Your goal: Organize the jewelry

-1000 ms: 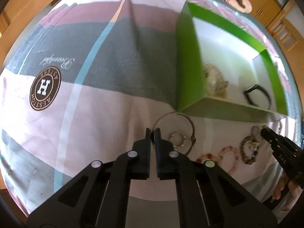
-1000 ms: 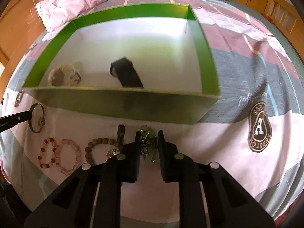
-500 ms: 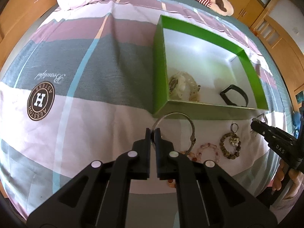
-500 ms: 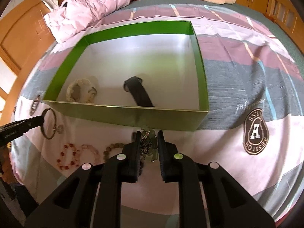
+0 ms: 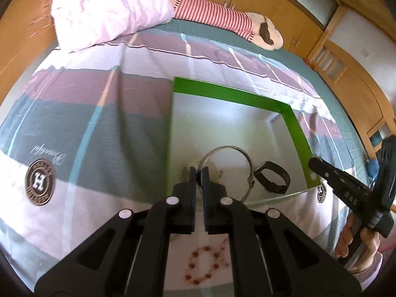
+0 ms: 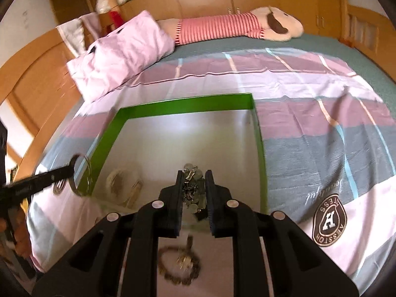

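Bright daylight is washing over the bed [image 6: 309, 113], and glare is bouncing off the box's [image 5: 230, 94] pale floor. Fisheye distortion is bending the cupboards [image 6: 222, 2] and darkening the corners. Motion blur is softening the near beads [image 6: 179, 269].

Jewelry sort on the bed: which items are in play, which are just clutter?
In play:
- silver bangle, in left gripper
- charm bracelet, in right gripper
- green box
- black band
- red bead bracelet
- brown bead bracelet

Clutter:
- pink pillow
- striped plush toy
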{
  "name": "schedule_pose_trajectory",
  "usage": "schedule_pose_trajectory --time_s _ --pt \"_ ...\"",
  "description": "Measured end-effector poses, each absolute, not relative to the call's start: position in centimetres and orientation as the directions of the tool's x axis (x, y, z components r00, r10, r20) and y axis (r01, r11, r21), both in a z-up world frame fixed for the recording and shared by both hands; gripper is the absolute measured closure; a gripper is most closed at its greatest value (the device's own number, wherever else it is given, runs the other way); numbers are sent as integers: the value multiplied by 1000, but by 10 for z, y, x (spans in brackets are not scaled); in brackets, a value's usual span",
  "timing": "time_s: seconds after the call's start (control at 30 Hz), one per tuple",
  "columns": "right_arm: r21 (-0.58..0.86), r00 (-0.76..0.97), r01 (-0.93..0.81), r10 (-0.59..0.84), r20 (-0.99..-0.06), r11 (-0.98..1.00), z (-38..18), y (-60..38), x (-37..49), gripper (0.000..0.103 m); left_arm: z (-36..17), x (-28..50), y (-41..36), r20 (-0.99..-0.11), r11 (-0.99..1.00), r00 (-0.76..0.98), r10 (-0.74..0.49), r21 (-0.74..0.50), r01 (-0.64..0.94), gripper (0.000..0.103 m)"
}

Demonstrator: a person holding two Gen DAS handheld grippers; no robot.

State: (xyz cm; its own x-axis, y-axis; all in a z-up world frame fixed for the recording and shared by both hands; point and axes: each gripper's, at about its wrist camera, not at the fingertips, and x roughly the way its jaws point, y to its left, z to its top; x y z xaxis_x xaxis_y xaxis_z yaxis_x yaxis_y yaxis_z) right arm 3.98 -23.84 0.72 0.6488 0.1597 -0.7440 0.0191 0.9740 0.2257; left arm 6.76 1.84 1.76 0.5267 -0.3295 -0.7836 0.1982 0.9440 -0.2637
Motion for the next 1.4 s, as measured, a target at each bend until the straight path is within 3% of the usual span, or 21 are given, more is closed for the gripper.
schedule_pose_trajectory --time_s 0.27,0.33,0.43,0.47,0.63,0.7,0.77,0.8,0.83,1.07,1.2,1.3,1.4 --pt "210 609 86 116 -785 974 -15 -246 56 86 -8 91 -25 -788 933 501 -357 -276 232 99" --pt "218 591 98 119 -797 971 -20 -249 57 81 -16 97 -33 -794 933 493 -356 -275 232 98" --pt "262 595 112 147 -791 959 -19 -253 56 61 -17 98 -38 -796 930 485 -362 -278 239 83" --pt "279 599 105 163 -784 955 -15 -254 53 60 -15 96 -37 -795 930 486 -362 -277 240 77" --pt "266 565 -27 234 -792 964 3 -235 23 60 5 75 -26 -798 924 473 -373 -271 271 72" --pt "218 521 -106 241 -819 970 -5 -219 7 61 10 60 -20 -798 926 483 -359 -242 289 65" --pt "173 475 -150 225 -851 973 -23 -206 2 67 7 47 -17 -809 934 490 -325 -191 303 62" --pt "158 452 -166 217 -865 973 -31 -202 1 77 1 43 -16 -822 939 486 -298 -161 304 62" --pt "132 411 -179 196 -890 975 -43 -197 0 79 -4 39 -14 -832 941 478 -284 -146 305 62" --pt "85 311 -214 151 -938 973 -68 -184 -9 79 -36 17 -1 -890 945 380 -252 -140 297 62" --pt "45 293 -253 121 -948 966 -74 -176 -10 79 -43 20 -5 -906 943 352 -237 -128 306 54" --pt "37 302 -227 106 -947 973 -71 -183 -8 93 -47 20 -4 -916 945 337 -219 -113 307 51" --pt "33 333 -158 85 -939 987 -66 -202 -6 93 -53 21 -3 -926 948 317 -204 -107 300 49"
